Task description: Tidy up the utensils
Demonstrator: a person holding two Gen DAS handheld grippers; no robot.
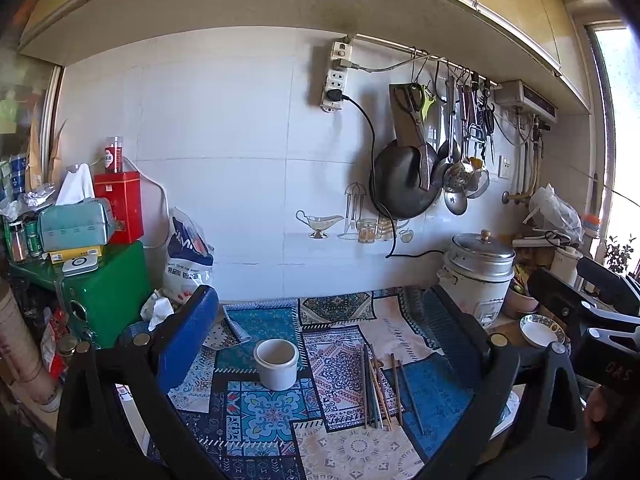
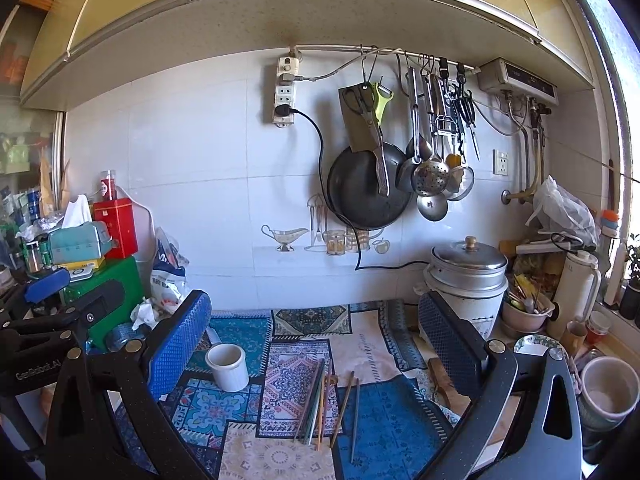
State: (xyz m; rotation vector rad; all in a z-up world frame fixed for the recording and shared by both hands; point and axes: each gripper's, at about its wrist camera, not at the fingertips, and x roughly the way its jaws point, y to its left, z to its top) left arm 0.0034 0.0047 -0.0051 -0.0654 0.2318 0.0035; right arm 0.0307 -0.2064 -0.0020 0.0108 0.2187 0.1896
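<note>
The left gripper (image 1: pixel 320 320) and the right gripper (image 2: pixel 316 324) hung above the patterned cloth (image 1: pixel 276 408), jaws spread wide, holding nothing. One white cup (image 1: pixel 277 364) stood upright on the cloth, open cloth around it. Right of it, apart, lay a loose bundle of chopsticks (image 1: pixel 376 390); two more lay beside the bundle. The exact count could not be told. A rice cooker (image 1: pixel 478 272) bounded the right rear.
</note>
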